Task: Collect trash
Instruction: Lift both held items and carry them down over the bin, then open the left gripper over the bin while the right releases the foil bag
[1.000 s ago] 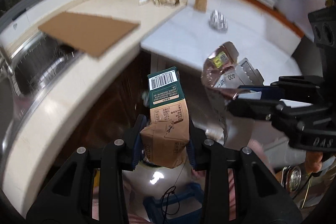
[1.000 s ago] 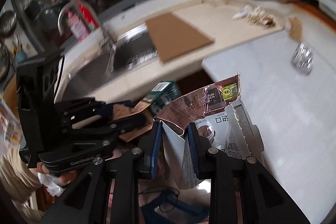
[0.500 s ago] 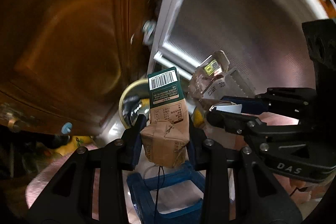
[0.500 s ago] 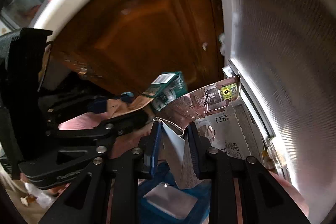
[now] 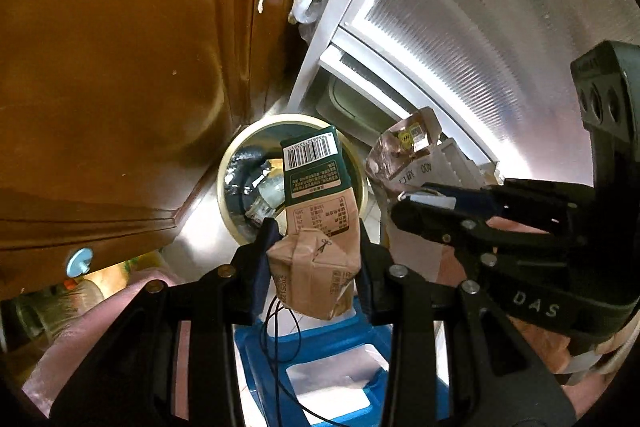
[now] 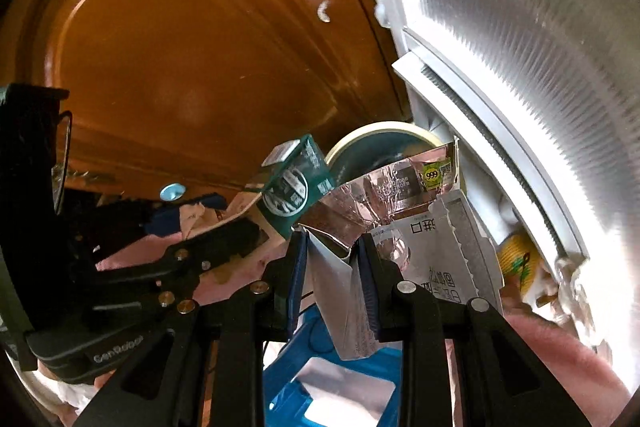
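The carton (image 5: 316, 227), a crumpled brown-and-green drink box with a barcode at its far end, sits clamped between the two fingers of the left claw (image 5: 314, 259), its creased brown end nearest the camera and its green end reaching forward over the open mouth of the bin (image 5: 228, 163). In the right wrist view the same carton (image 6: 288, 183) shows to the left, held by the left claw (image 6: 224, 239), just beside the second piece of trash. That piece is a torn foil pouch (image 6: 400, 227), silver and pinkish inside with a white printed outer face and a yellow sticker near its top edge; the right claw (image 6: 332, 267) is clenched on its folded lower part, and the ragged upper flap stands up beyond the fingertips. From the left wrist view the pouch (image 5: 416, 155) and the right claw (image 5: 424, 203) lie to the right of the carton, near it but apart.

Below both claws is a blue plastic stool (image 5: 320, 367). Farther on, the bin stands on the floor, round with a pale rim, already holding crumpled trash inside. It sits in the corner between a brown wooden cabinet door (image 5: 120, 67) on the left and a ribbed white appliance panel (image 5: 480, 27) on the right.
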Available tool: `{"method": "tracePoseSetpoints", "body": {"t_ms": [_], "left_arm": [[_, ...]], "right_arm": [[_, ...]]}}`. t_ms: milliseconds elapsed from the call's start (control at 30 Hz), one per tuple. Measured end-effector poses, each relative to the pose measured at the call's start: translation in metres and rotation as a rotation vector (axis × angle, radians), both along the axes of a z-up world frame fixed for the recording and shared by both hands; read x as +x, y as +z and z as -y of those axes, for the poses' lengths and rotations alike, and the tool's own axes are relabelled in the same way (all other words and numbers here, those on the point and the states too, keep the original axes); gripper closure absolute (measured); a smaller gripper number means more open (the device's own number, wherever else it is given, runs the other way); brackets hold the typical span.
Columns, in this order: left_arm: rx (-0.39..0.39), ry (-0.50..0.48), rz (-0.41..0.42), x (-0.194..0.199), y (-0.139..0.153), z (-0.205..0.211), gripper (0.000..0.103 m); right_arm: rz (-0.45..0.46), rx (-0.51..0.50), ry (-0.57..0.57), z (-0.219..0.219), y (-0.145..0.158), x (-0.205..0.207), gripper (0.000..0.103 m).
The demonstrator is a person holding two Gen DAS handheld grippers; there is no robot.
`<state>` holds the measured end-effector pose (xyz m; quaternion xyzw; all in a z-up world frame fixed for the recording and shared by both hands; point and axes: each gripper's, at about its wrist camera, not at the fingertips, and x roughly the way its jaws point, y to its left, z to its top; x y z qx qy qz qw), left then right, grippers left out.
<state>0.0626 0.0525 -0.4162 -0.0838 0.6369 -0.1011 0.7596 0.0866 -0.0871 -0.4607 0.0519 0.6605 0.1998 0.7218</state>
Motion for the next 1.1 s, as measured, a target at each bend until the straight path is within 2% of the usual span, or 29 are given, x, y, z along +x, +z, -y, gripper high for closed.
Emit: {"method": "tracePoseSetpoints", "body": {"t_ms": [133, 167, 200, 367, 433, 467, 567, 600, 767, 1100], "left_arm": [[0.011, 0.006, -0.001, 0.011, -0.008, 0.0, 0.07], [0.024, 0.007, 0.001, 0.012, -0.008, 0.001, 0.069], [0.037, 0.011, 0.002, 0.014, -0.009, 0.001, 0.067], [0.029, 0.058, -0.019, 0.018, -0.014, -0.007, 0.045], [0.043, 0.063, -0.015, 0.019, -0.014, -0.007, 0.028], [0.047, 0.063, -0.011, 0.019, -0.013, -0.007, 0.026], [0.066, 0.047, 0.0, 0.019, -0.012, -0.003, 0.025], [0.075, 0.04, 0.005, 0.019, -0.012, -0.002, 0.025], [0.103, 0.023, 0.03, 0.018, -0.01, 0.002, 0.025], [0.099, 0.085, 0.022, 0.022, -0.011, -0.013, 0.025]], "right_arm": [[-0.02, -0.008, -0.032, -0.001, -0.015, 0.002, 0.076], [-0.029, -0.012, -0.04, 0.001, -0.017, 0.003, 0.073], [-0.045, -0.011, -0.043, 0.003, -0.018, 0.01, 0.065], [-0.045, -0.016, -0.106, 0.015, -0.022, 0.023, 0.063], [-0.043, -0.01, -0.122, 0.018, -0.023, 0.024, 0.063], [-0.044, -0.008, -0.124, 0.021, -0.022, 0.028, 0.063], [-0.031, -0.022, -0.117, 0.025, -0.017, 0.039, 0.06], [-0.028, -0.029, -0.111, 0.024, -0.005, 0.052, 0.06], [-0.006, -0.06, -0.093, 0.023, 0.001, 0.052, 0.06], [0.008, -0.11, -0.111, 0.03, -0.005, 0.058, 0.06]]}}
